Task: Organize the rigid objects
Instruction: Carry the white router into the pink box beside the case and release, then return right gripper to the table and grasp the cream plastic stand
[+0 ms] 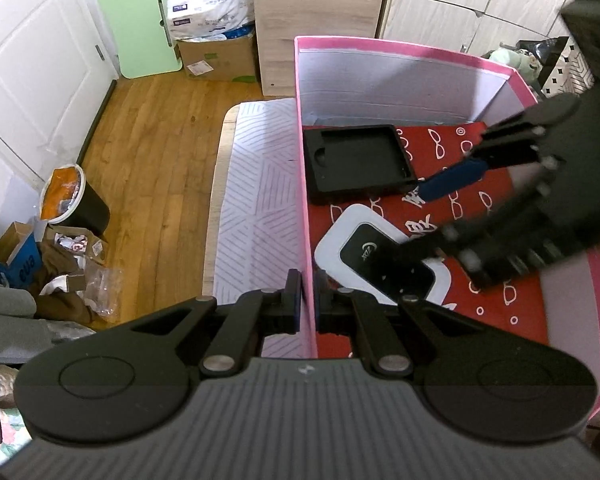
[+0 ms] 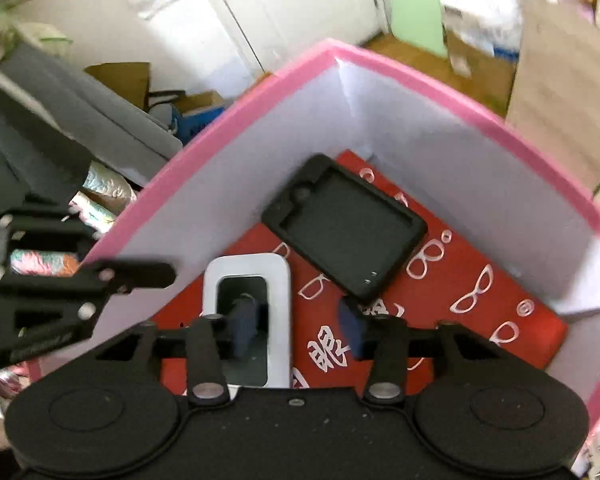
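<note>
Left gripper (image 1: 309, 300) pinches pink box (image 1: 305, 184) wall; right gripper (image 2: 298, 326) spread above white device (image 2: 247, 276); withdraw straight up, avoid black tray (image 2: 342, 226).

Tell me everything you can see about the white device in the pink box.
The white device is a flat, rounded rectangle, apparently plastic, with a glossy black panel bearing a small logo. It lies face up on the red sheet in the pink box, just clear of the black tray. The right gripper stands open over it.

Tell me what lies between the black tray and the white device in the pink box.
Only bare red lining with glasses print, seen in the right wrist view.
</note>
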The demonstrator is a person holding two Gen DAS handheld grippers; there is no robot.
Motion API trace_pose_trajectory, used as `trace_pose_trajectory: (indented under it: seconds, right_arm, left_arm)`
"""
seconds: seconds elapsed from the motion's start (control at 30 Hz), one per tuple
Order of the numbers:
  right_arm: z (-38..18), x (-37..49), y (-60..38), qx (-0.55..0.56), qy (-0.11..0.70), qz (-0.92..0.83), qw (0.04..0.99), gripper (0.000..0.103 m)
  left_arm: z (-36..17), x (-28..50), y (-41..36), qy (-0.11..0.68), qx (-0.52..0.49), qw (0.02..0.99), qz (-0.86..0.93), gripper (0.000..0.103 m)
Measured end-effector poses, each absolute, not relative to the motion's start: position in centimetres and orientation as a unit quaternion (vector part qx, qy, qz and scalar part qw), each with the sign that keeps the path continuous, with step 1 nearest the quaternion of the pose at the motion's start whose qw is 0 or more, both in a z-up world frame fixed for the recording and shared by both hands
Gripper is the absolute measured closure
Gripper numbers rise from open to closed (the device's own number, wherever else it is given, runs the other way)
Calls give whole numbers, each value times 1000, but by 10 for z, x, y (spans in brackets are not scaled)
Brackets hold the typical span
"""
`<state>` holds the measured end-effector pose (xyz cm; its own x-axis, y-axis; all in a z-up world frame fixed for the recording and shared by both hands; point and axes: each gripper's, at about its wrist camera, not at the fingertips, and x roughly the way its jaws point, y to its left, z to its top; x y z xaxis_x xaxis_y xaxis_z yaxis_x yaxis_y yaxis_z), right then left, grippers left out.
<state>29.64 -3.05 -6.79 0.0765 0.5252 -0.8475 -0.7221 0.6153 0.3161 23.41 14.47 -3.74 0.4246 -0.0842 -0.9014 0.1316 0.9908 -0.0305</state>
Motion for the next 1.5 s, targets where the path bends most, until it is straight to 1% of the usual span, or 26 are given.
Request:
trace_pose_trajectory:
  seconds: [0.07, 0.23, 0.27, 0.43, 0.5, 0.57, 0.63, 0.77, 0.9, 0.97, 1.03, 1.1, 1.13, 1.17, 1.23, 1.3, 1.33, 1.4, 1.5]
  right_arm:
    - [-62, 282, -30, -116, 513, 453, 720, 37]
    - [-63, 244, -13, -197, 505, 490, 683, 35]
    - [-66, 239, -10, -215, 504, 484, 682, 30]
    - [-68, 221, 3, -291, 480, 459, 688, 31]
    - [-66, 216, 1, -315, 460, 461, 690, 37]
    - [-62, 212, -4, -335, 442, 459, 694, 52]
    - [-59, 208, -11, -358, 417, 455, 701, 61]
    - [-51, 217, -25, -369, 386, 431, 727, 61]
    - [-46, 238, -35, -330, 397, 412, 751, 61]
    - [-43, 241, -46, -299, 409, 434, 744, 61]
    - [-43, 235, -49, -272, 426, 469, 724, 58]
    - [-48, 229, -43, -268, 448, 487, 701, 56]
    - [-50, 224, -39, -277, 451, 485, 696, 53]
    - [-54, 222, -33, -292, 453, 478, 694, 47]
    - [-61, 222, -23, -323, 453, 457, 694, 45]
    - [-59, 226, -18, -320, 460, 448, 697, 53]
    - [-55, 229, -17, -318, 458, 441, 703, 61]
    - [-51, 234, -17, -312, 458, 431, 712, 69]
    - [-49, 240, -20, -293, 447, 432, 726, 70]
  left_arm:
    - [-38, 234, 145, 532, 27, 844, -69, 97]
    - [-37, 235, 143, 534, 32, 842, -70, 97]
    - [-37, 236, 142, 534, 31, 842, -70, 97]
    - [-35, 235, 146, 531, 20, 844, -71, 97]
    - [-34, 233, 148, 529, 21, 845, -71, 97]
    - [-34, 234, 148, 530, 19, 845, -72, 97]
    - [-34, 233, 148, 530, 20, 845, -71, 97]
    - [-34, 234, 146, 530, 18, 845, -71, 97]
    - [-34, 233, 147, 530, 15, 845, -69, 97]
    - [-34, 233, 147, 530, 16, 845, -68, 97]
    - [-34, 234, 146, 530, 16, 845, -67, 97]
    - [-34, 234, 147, 530, 16, 845, -66, 97]
    - [-34, 234, 147, 530, 15, 845, -65, 97]
    - [-35, 234, 147, 530, 11, 846, -63, 97]
    - [-34, 235, 148, 530, 6, 846, -60, 97]
    - [-32, 233, 148, 527, 5, 848, -60, 97]
    - [-31, 232, 148, 526, 5, 848, -61, 97]
    - [-30, 231, 148, 525, 8, 849, -60, 97]
    - [-29, 230, 146, 523, 13, 850, -60, 97]
